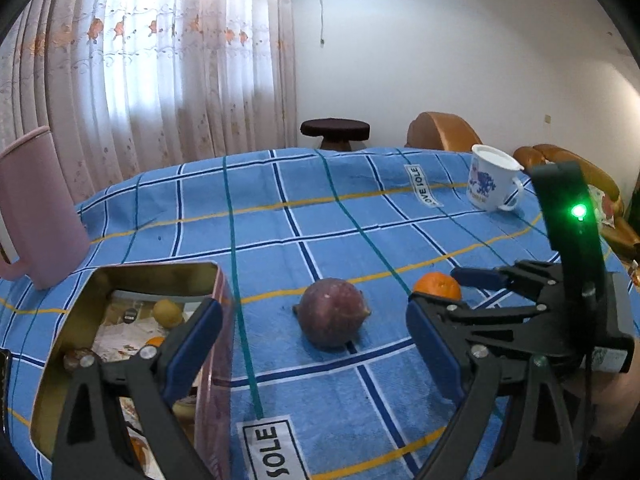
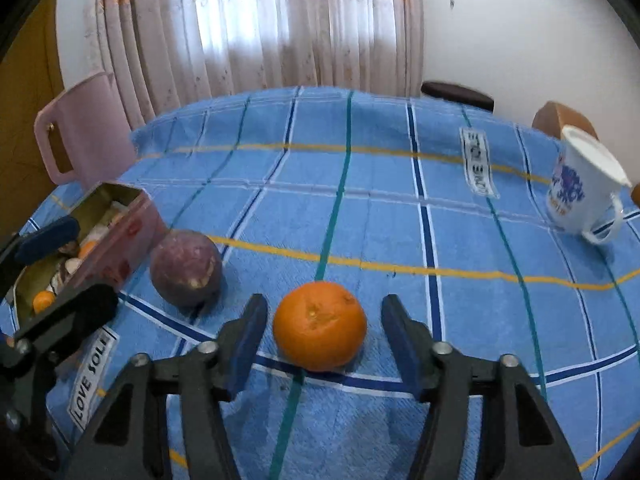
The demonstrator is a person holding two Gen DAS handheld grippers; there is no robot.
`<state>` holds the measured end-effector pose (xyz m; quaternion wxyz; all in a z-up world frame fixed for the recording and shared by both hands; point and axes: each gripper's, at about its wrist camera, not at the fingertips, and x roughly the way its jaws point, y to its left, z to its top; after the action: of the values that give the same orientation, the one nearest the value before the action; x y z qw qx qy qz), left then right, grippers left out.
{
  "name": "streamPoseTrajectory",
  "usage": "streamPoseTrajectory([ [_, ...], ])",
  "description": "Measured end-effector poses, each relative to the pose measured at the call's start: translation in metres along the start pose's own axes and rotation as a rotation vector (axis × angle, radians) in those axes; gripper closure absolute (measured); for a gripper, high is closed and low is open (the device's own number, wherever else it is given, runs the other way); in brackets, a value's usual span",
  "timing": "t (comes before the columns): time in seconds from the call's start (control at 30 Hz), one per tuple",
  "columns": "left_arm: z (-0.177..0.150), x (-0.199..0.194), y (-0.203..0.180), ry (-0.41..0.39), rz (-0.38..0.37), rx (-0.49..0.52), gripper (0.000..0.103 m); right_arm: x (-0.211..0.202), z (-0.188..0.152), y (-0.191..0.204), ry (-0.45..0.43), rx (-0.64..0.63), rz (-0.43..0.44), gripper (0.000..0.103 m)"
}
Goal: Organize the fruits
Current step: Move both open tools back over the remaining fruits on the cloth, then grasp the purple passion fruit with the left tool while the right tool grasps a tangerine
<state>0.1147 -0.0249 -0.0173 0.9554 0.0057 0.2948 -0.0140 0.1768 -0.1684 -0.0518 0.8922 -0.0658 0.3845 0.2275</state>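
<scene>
Pink pitcher (image 1: pixel 38 212) at left edge, white printed mug (image 1: pixel 493 180) upper right on the blue checked tablecloth (image 1: pixel 320 208), curtain (image 1: pixel 160 60) behind, dark stool (image 1: pixel 335 128) beyond.

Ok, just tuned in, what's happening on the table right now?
Fruit is being sorted into the open tin on the blue checked tablecloth. The right hand-held gripper is open with its fingers either side of the orange, not yet closed on it. The left hand-held gripper is also open and empty, facing the purple fruit beside the tin. A few small fruits already lie in the tin. A white mug and a pink jug stand further back.
</scene>
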Motion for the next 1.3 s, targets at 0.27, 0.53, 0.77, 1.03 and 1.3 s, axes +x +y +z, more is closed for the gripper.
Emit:
streamPoseTrajectory([
  [0.27, 0.002, 0.031, -0.011, 0.072, -0.006, 0.026, 0.023, -0.019, -0.005, -0.011, -0.082, 0.041, -0.066, 0.054],
  [0.53, 0.005, 0.062, -0.021, 0.167, 0.005, 0.036, 0.045, -0.024, -0.007, -0.02, -0.095, 0.075, -0.034, 0.054],
  [0.77, 0.004, 0.07, -0.022, 0.201, 0.013, 0.038, 0.048, -0.013, -0.005, -0.013, -0.05, 0.045, -0.006, 0.054],
  [1.03, 0.005, 0.056, -0.023, 0.142, -0.034, 0.005, 0.049, -0.02, -0.006, -0.015, -0.088, 0.05, 0.008, 0.054],
  [1.3, 0.006, 0.04, -0.016, 0.053, 0.009, -0.031, 0.049, -0.031, -0.008, -0.011, -0.143, 0.033, -0.001, 0.054],
])
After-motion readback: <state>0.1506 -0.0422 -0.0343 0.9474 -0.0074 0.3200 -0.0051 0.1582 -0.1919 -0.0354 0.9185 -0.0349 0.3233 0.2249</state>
